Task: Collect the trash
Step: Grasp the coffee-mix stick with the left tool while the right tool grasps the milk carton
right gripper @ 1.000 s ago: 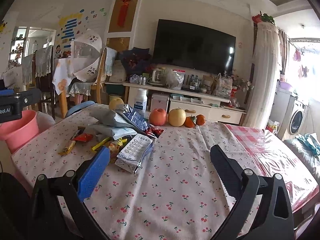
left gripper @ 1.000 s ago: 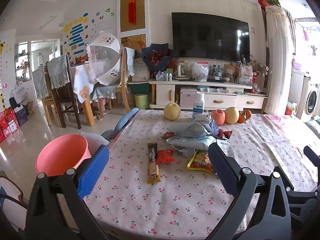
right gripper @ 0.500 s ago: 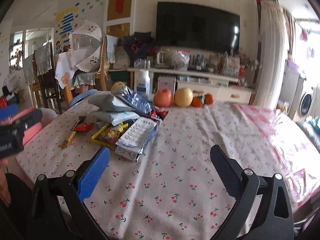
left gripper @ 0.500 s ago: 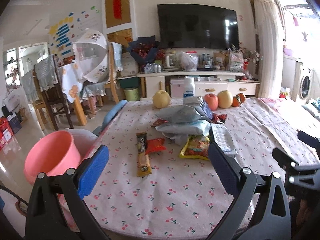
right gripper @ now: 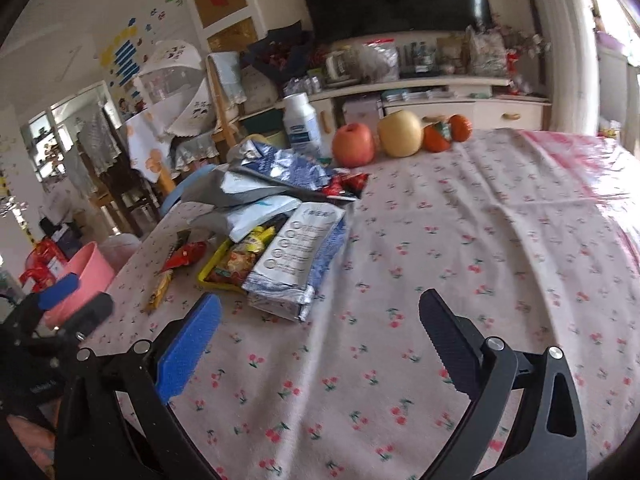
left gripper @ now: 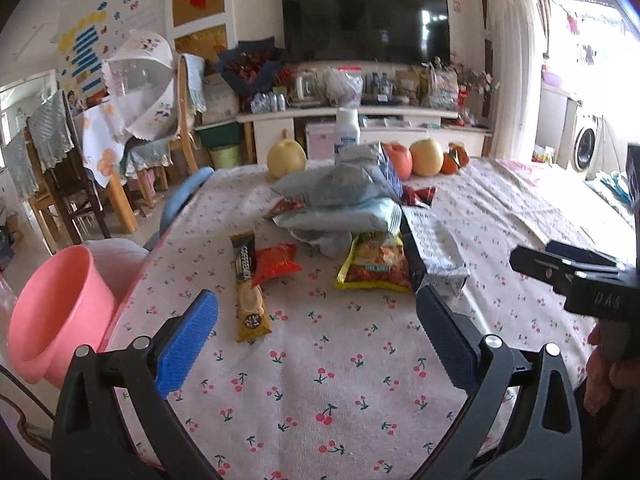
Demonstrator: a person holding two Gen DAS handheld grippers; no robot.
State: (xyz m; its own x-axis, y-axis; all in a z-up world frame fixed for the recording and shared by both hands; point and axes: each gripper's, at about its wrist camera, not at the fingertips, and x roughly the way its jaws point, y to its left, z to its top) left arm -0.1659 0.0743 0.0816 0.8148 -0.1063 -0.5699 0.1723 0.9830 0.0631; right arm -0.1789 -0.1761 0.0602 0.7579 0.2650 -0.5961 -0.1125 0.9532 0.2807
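Your left gripper (left gripper: 316, 328) is wide open and holds nothing. Your right gripper (right gripper: 320, 332) is wide open too, with nothing in it. Both hang over the near side of the table with the cherry-print cloth (left gripper: 320, 380).

The trash sits in one heap in the middle of that table. Nearest to you are two small packets lying side by side and touching: one long yellow and black coffee stick (left gripper: 249, 288) and one little red snack packet (left gripper: 276, 262). Just right of them lie one yellow snack bag (left gripper: 374, 264) and one silver and blue foil bag (right gripper: 298, 256). Behind those, about three grey and white plastic bags (left gripper: 340, 200) are piled up.

At the far edge of the table stand one white bottle (right gripper: 302, 126), one pale round pear (left gripper: 286, 158), one red apple (right gripper: 354, 145), one yellow apple (right gripper: 400, 133) and two small oranges (right gripper: 448, 132).

One pink plastic bucket (left gripper: 60, 312) sits off the table's left edge.
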